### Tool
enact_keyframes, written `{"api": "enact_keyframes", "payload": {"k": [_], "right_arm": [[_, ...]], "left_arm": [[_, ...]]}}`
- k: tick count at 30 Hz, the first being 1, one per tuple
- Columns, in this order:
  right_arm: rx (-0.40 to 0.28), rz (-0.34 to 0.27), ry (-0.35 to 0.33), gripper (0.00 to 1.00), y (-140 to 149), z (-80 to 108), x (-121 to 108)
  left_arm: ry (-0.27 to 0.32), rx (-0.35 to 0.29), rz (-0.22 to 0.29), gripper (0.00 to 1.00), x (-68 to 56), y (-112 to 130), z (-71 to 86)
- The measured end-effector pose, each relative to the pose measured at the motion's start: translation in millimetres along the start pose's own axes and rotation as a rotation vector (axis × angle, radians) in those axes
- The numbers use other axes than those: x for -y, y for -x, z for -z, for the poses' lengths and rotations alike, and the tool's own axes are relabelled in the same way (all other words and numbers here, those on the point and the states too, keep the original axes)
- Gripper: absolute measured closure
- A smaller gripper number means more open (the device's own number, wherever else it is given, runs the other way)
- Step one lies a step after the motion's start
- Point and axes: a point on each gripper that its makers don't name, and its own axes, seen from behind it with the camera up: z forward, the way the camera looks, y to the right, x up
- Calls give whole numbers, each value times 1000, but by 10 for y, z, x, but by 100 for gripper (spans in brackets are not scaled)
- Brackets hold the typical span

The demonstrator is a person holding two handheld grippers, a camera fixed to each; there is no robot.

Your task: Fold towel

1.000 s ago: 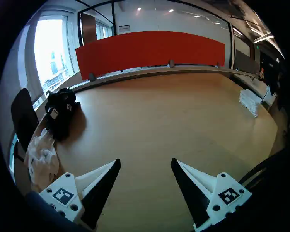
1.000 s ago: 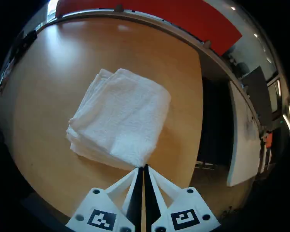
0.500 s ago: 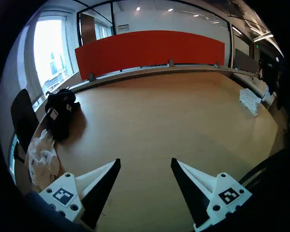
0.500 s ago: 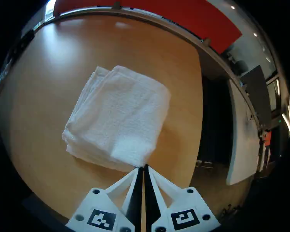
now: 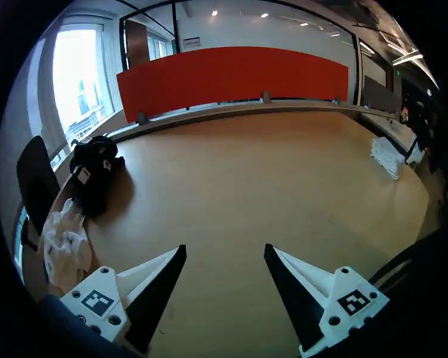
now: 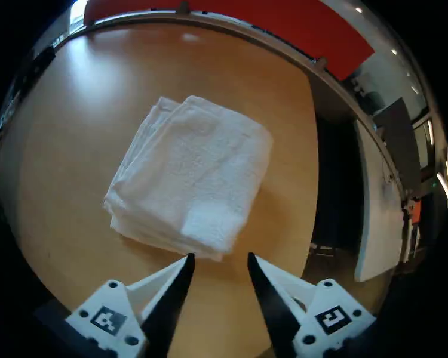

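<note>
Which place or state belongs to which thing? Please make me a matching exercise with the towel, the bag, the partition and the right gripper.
Things:
1. folded white towel
2. black bag
3. red partition
4. right gripper

Places or states:
A. stands along the far edge of the wooden table
B. open, pointing at a towel corner
C. lies flat on the table
D. sits at the table's edge, beside a crumpled white cloth

Pairs: 1-C, 2-D, 3-A, 4-B.

towel (image 6: pixel 188 179): on table (image 6: pixel 63 119), near its right edge
right gripper (image 6: pixel 219 262): just before towel's near corner
left gripper (image 5: pixel 224 253): over bare table
bag (image 5: pixel 92 173): at table's left edge
cloth (image 5: pixel 66 244): just before bag
chair (image 5: pixel 36 179): left of bag
partition (image 5: pixel 230 74): behind table's far edge
</note>
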Motion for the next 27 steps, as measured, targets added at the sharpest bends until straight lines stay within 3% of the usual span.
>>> {"api": "enact_keyframes", "payload": {"k": [2, 15, 27], "right_arm": [[-4, 3, -2, 0, 9, 7, 25], [-52, -61, -17, 0, -16, 112, 168], [-106, -267, -46, 0, -142, 121, 290]], "left_arm": [[1, 0, 1, 3, 1, -1, -3], [3, -8, 8, 3, 6, -26, -9], [-5, -10, 24, 3, 42, -28, 13]]}}
